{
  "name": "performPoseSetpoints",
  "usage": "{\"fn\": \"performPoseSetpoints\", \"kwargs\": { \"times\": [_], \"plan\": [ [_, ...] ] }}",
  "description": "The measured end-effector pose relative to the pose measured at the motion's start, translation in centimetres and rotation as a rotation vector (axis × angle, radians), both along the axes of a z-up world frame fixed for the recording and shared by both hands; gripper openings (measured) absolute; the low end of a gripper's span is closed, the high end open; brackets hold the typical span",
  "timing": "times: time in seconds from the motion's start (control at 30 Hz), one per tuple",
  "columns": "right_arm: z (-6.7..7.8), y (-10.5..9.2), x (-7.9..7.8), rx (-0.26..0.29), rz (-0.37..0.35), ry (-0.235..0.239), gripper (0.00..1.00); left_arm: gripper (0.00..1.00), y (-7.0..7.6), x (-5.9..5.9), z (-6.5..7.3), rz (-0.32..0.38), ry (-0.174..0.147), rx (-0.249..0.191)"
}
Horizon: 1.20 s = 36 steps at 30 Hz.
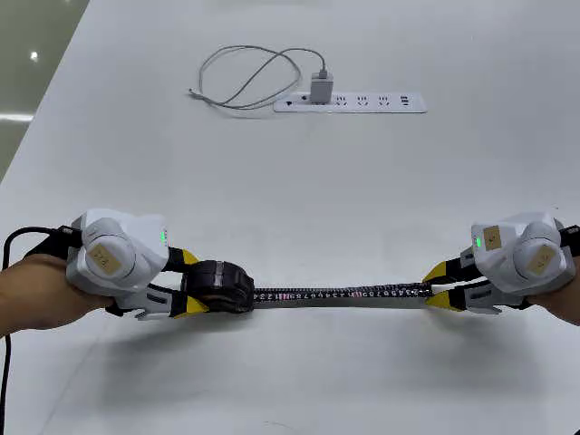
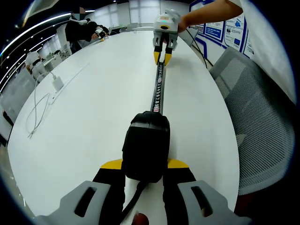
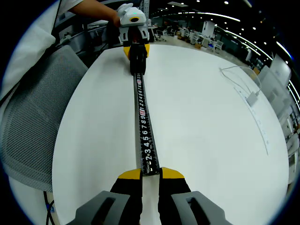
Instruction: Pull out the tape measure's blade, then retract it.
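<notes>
1. Near the front edge of the table [image 1: 299,199], toward its left side, sits the tape measure's black case [image 1: 220,285]. Its mouth faces right. Whether it rests on the surface or hangs just above it cannot be told.
2. The blade [image 1: 340,294] runs out of the case along the front edge toward the right side. It lies low over the table, nearly straight, with its printed numbers facing up.
3. The left gripper [image 1: 193,283] has its yellow-tipped jaws closed in on the two sides of the case, gripping it.
4. The right gripper [image 1: 439,286] has its jaws pinched narrow on the free end of the blade. In the right gripper view the lowest numbers sit right at the jaw tips.
5. The two grippers are well apart with a long stretch of blade between them, so the pull-out looks done or close to done.
6. The retraction is all that is left, and nothing shows it begun. It would likely mean bringing the blade end back toward the case under control so it does not snap in.
7. Toward the far edge lies a white power strip [image 1: 353,101] with a charger [image 1: 323,88] plugged in and a looped cable [image 1: 245,82]. All of it is well apart from the tape.
8. A mesh chair [image 2: 253,122] stands just beside the table's front edge.
</notes>
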State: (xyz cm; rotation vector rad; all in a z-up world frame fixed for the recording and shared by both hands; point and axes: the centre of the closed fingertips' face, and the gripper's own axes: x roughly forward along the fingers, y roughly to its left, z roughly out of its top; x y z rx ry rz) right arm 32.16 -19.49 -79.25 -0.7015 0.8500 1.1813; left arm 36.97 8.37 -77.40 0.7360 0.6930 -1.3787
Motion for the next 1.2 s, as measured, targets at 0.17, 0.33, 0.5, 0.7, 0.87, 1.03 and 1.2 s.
{"fn": "performPoseSetpoints", "kwargs": {
  "times": [0.17,0.33,0.5,0.7,0.87,1.03,1.2],
  "plan": [
    [-0.2,-0.5,0.0,-0.002,-0.004,0.001,0.08,0.26,0.0,0.0,0.0,0.002,-0.001,-0.001],
    [-0.4,-0.5,-0.1,-0.003,0.0,0.006,0.08,0.26,0.0,0.0,0.0,0.0,-0.004,0.001],
    [-0.7,-0.4,-0.2,-0.017,0.016,0.007,0.09,0.26,0.0,0.0,0.0,0.001,-0.005,-0.002],
    [-0.9,-0.3,-0.2,-0.015,0.007,0.023,0.09,0.26,-0.1,0.1,0.0,0.007,-0.008,-0.006],
    [-1.0,-0.4,-0.2,-0.014,0.006,0.032,0.1,0.27,0.0,0.1,-0.1,0.015,-0.005,-0.006],
    [-1.2,-0.5,-0.1,-0.017,0.01,0.035,0.1,0.27,-0.1,0.1,-0.3,0.02,-0.019,-0.002],
    [-1.1,-0.4,-0.1,-0.032,0.027,0.036,0.11,0.28,0.0,0.2,-0.3,0.017,-0.021,0.01]
  ]
}}
